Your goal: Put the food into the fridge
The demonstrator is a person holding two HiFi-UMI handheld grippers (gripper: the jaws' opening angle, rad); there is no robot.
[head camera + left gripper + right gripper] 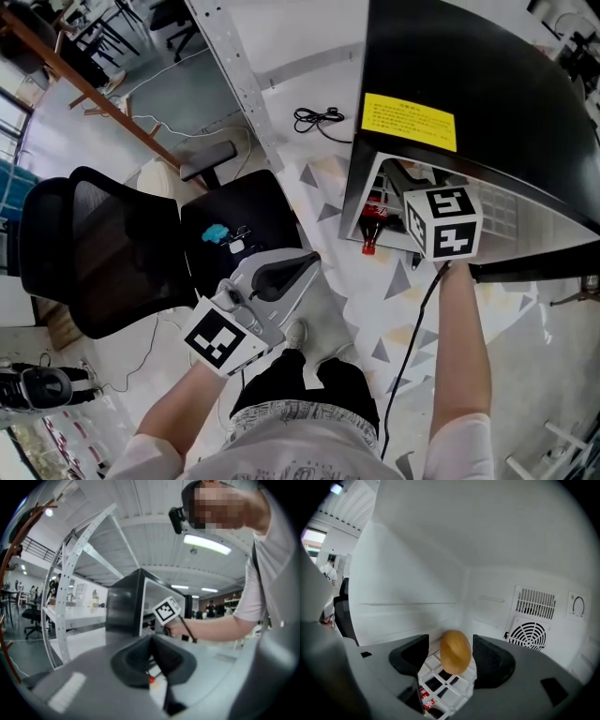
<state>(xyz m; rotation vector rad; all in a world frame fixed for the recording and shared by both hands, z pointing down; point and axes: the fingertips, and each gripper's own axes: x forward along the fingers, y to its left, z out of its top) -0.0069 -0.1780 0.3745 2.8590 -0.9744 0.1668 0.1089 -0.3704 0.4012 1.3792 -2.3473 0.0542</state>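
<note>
A brown oval food item, like a potato (455,651), rests on the white wire shelf (440,686) inside the black fridge (469,84). My right gripper (450,652) is reached into the fridge and stands open around it; there is a gap at the left jaw, and the right jaw is close against it. In the head view only that gripper's marker cube (442,222) shows at the fridge opening. My left gripper (307,259) is held low by my waist, shut with nothing in it, pads (161,656) pressed together.
A cola bottle (373,220) lies on the fridge's lower level, and its red label (426,696) shows under the wire shelf. A fan grille (526,635) is on the fridge's back wall. A black office chair (112,248) stands to my left, and a cable (319,118) lies on the floor.
</note>
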